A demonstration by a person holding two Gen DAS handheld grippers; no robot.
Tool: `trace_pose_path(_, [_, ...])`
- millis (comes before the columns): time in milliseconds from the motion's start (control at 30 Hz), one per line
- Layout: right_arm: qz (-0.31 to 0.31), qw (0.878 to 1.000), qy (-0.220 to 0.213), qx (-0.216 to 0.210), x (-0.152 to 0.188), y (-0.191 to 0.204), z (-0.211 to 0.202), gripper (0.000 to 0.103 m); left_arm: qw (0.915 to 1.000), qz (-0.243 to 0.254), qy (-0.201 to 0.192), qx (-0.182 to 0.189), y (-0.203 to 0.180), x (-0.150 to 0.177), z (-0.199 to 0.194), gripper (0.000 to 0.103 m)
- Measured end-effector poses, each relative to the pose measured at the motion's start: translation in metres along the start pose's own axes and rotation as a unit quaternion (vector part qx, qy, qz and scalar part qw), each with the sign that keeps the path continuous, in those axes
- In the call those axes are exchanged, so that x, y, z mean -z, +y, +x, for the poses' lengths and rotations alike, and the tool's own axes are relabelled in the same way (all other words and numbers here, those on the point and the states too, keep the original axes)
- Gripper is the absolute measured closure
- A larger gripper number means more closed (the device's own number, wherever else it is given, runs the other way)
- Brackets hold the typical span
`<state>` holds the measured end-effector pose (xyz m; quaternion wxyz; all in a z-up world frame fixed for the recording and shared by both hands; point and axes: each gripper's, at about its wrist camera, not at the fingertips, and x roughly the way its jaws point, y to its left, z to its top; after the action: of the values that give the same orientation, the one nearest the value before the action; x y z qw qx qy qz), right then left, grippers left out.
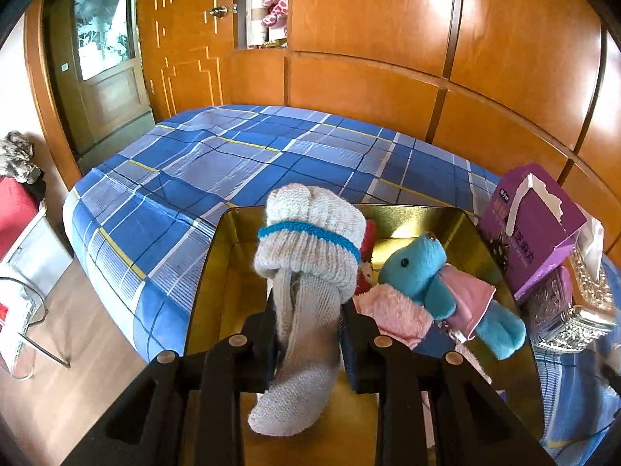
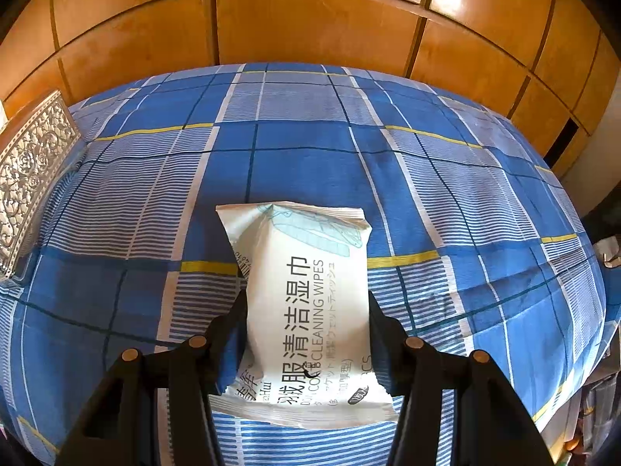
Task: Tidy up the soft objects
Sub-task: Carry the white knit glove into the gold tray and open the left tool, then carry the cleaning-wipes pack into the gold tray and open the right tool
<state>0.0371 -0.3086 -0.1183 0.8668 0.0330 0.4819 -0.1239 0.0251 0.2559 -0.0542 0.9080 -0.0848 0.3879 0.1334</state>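
Knitwear first: we pinch the limp beige knitted sock bundle with a blue band [image 1: 310,248] mid-length in the left tongs [image 1: 308,330], above the gold metal tray [image 1: 217,272]. It is light and floppy. Our right tongs [image 2: 308,334] clamp the slick, squashy white wipes pack [image 2: 306,310] sideways, over the blue plaid bedsheet [image 2: 446,194].

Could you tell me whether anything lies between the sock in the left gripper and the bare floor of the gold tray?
Nothing visible does. The sock hangs over the gold tray; its left side is bare, while the blue plush and pink cloth sit to the right.
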Motion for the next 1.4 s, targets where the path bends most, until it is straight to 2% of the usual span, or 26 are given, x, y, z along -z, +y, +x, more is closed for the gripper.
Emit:
trace_pose_path(100, [0.0,1.0,-0.001,0.005,0.001,0.001,0.0,0.049,0.9999,-0.004,-0.009,-0.009,0.001,0.006,-0.002,0.074])
trace_pose_path(233, [0.003,1.0,-0.001,0.009,0.001,0.003,-0.001,0.049,0.9999,-0.014,0.001,-0.006,0.005,0.01,0.003,0.073])
trace_pose_path(300, [0.004,1.0,-0.001,0.01,0.001,0.003,-0.001,0.049,0.9998,-0.02,0.002,-0.001,0.007,0.011,0.003,0.069])
trace_pose_path(433, [0.005,1.0,0.004,0.012,-0.001,0.003,0.001,0.049,0.9997,-0.02,-0.014,0.006,0.005,0.009,-0.006,0.05])
trace_pose_path(633, [0.02,1.0,0.015,0.013,-0.006,0.004,0.002,0.049,0.9991,-0.021,-0.035,0.01,0.006,0.003,-0.021,0.042])
trace_pose_path(733, [0.034,0.999,0.016,0.011,-0.007,0.006,0.002,0.049,0.9989,-0.018,-0.041,0.011,0.005,0.001,-0.025,0.042])
trace_pose_path(967, [0.043,0.999,0.012,-0.031,-0.008,0.025,-0.01,0.051,0.9984,-0.011,-0.054,0.014,0.001,-0.001,-0.034,0.035])
trace_pose_path(1133, [0.029,0.999,-0.003,-0.045,-0.012,0.044,-0.024,0.051,0.9984,-0.013,-0.053,0.014,-0.001,0.0,-0.036,0.033])
trace_pose_path(1233, [0.043,0.997,-0.026,-0.06,-0.013,0.051,-0.04,0.051,0.9983,-0.008,-0.056,0.014,-0.004,0.001,-0.038,0.028])
trace_pose_path(1400, [0.025,0.993,-0.08,-0.082,-0.021,0.071,-0.075,0.051,0.9983,-0.001,-0.055,0.018,-0.011,0.004,-0.038,0.027])
